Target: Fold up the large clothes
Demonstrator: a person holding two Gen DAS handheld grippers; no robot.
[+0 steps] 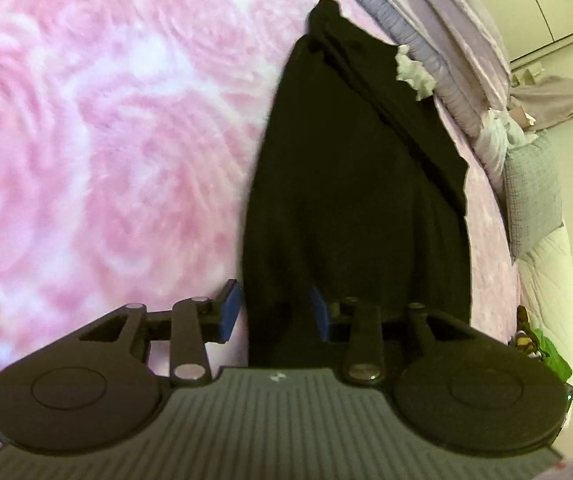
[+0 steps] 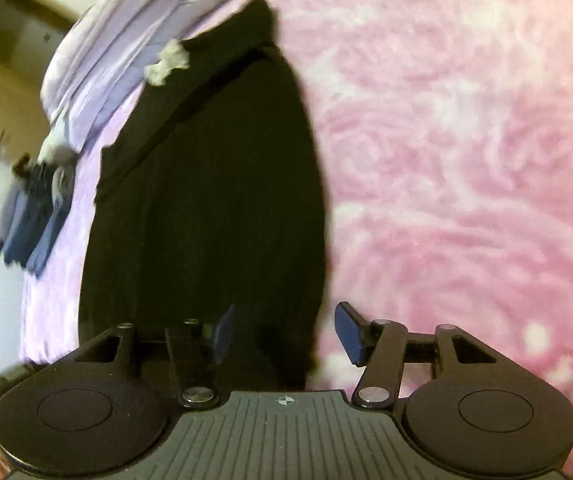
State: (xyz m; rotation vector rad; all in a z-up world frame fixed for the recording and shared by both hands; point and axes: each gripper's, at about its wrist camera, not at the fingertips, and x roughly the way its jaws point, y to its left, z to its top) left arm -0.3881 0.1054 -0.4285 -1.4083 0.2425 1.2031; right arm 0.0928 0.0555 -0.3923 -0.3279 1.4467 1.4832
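Release at the end of a fold, by the look of it: long black garment of soft knit fabric [image 1: 350,184] laid out in a narrow strip on the fluffy pink blanket with a rose pattern [image 1: 106,120], near end lying between the fingers of both tools. Left gripper [image 1: 276,312] with jaws spread, blue pads [image 1: 230,312] standing clear of the cloth on the one visible side, the other pad half hidden behind the dark edge; nothing pinched. Right gripper [image 2: 286,334] likewise parted and wider, one blue pad [image 2: 348,332] out over bare pink pile, the other [image 2: 222,334] over black fabric, no pressure on the cloth to be seen. Garment itself matt, deep black, doubled lengthwise with a diagonal seam or overlapped edge running across the upper half, tapering to a bunched point at the far end near the lilac ribbed bedding [image 1: 426,52] and a small crumpled white scrap [image 1: 412,70]. Surface mostly flat, a few soft ridges low down; left edge fairly straight, right edge stepped. Next move, probably: lift clear, then take the near end afresh at both corners and carry it toward the far point for a crosswise fold, keeping the two edges level so the strip stays square.
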